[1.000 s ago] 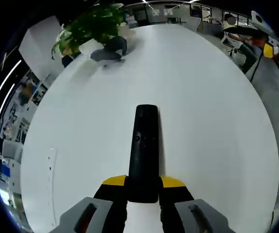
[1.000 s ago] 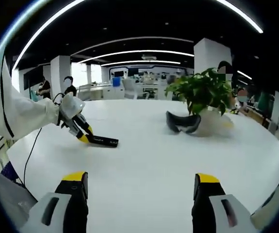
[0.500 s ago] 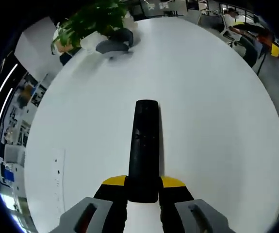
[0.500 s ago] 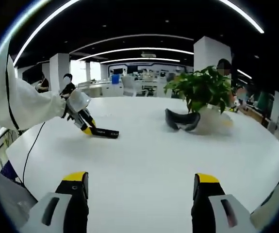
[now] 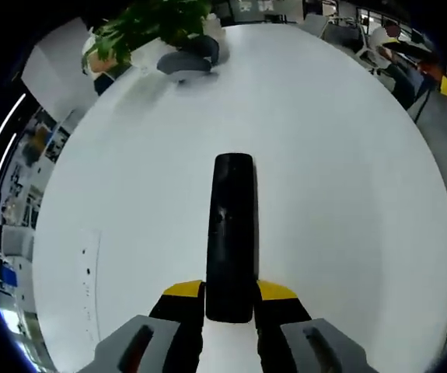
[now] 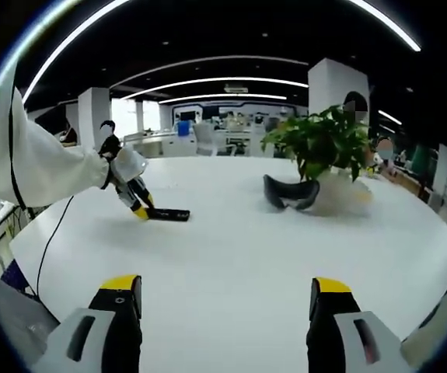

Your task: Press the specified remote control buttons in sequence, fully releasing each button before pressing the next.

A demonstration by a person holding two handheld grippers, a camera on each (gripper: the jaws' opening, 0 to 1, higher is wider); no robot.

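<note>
My left gripper [image 5: 229, 299] clamps the remote [image 5: 232, 233]; my right gripper [image 6: 227, 299] hangs open, empty.
In the left gripper view the remote runs up the frame's centre over the white table [image 5: 340, 179]; a plant [image 5: 157, 23] sits upper left.

Left gripper view: steeply down, close over the table [image 5: 347, 155].
Right gripper view: level, low across it.
Shared: plant [image 6: 320, 144], remote [image 5: 232, 233].

The remote control's [image 5: 232, 233] buttons are too small to tell apart. Its near end sits hidden between the left gripper's [image 5: 231, 291] yellow tips.
</note>
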